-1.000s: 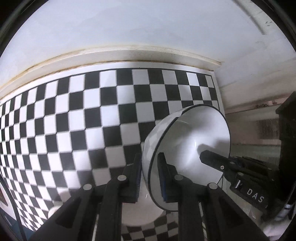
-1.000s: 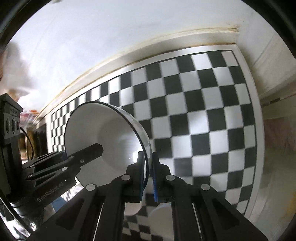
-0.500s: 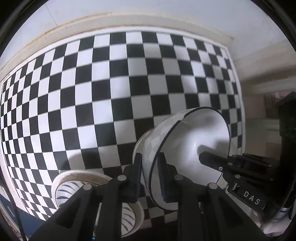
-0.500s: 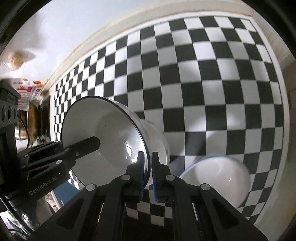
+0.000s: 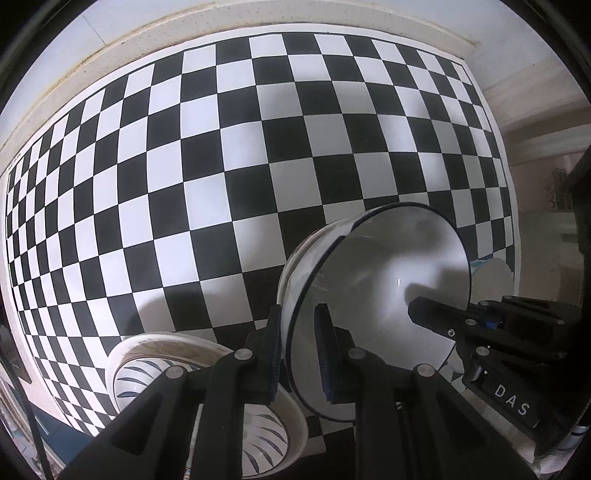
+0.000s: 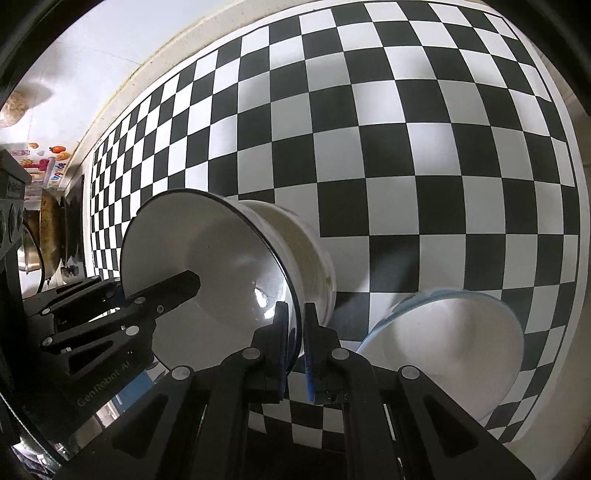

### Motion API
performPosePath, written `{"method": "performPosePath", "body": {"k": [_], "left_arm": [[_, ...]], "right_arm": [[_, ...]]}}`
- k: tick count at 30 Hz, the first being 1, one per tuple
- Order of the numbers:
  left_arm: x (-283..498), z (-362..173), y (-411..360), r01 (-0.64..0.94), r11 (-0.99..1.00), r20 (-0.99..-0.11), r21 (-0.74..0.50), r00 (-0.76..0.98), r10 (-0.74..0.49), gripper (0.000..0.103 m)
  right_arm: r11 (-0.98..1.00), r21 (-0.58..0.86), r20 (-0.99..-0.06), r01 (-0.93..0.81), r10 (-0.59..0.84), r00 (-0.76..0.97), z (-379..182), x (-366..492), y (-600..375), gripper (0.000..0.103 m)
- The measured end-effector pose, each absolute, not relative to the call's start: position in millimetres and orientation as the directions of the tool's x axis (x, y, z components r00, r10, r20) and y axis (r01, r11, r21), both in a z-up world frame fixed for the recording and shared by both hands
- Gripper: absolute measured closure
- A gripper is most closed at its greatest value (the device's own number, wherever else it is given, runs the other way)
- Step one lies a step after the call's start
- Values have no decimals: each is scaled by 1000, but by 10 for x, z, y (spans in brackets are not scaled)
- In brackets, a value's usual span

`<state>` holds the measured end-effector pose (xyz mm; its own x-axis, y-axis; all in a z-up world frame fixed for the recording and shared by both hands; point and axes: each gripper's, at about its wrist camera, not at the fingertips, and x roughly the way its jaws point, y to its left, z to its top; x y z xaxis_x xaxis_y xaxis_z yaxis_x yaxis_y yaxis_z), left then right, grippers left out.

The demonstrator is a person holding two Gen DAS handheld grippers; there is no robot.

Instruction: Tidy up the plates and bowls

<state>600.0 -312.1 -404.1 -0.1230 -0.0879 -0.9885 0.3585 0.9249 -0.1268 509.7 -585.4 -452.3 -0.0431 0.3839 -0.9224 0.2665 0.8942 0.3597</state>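
Note:
A white bowl with a dark rim [image 5: 380, 295] is held by both grippers above the checkered table. My left gripper [image 5: 299, 354] is shut on its rim at one side, and my right gripper [image 6: 294, 343] is shut on the opposite rim of the same bowl [image 6: 221, 266]. The right gripper's fingers [image 5: 436, 317] show inside the bowl in the left wrist view. A blue-patterned plate [image 5: 147, 365] lies on the table below left. A white bowl with a blue outside [image 6: 454, 339] sits to the right.
The black-and-white checkered tabletop [image 5: 221, 166] runs to a cream wall edge [image 5: 147, 33] at the back. Pans and clutter [image 6: 48, 229] stand at the far left of the right wrist view. The table's right edge [image 6: 576, 184] borders a pale surface.
Both grippers have carried the bowl downward and tilted toward the table. The patterned plate and the blue-outside bowl have come into view below.

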Motion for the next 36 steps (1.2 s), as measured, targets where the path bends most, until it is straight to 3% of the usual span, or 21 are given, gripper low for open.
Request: {"method": "performPosePath", "body": {"k": [18, 36], "left_arm": [[5857, -4247, -3380, 396, 917, -996, -39, -92, -3, 88], [5840, -4110, -3374, 370, 926, -994, -74, -97, -41, 88]], "right_arm": [[923, 302, -940, 239, 330, -86, -4635, 5218, -5672, 94], [914, 309, -939, 264, 338, -71, -4565, 5190, -5764, 91]]}}
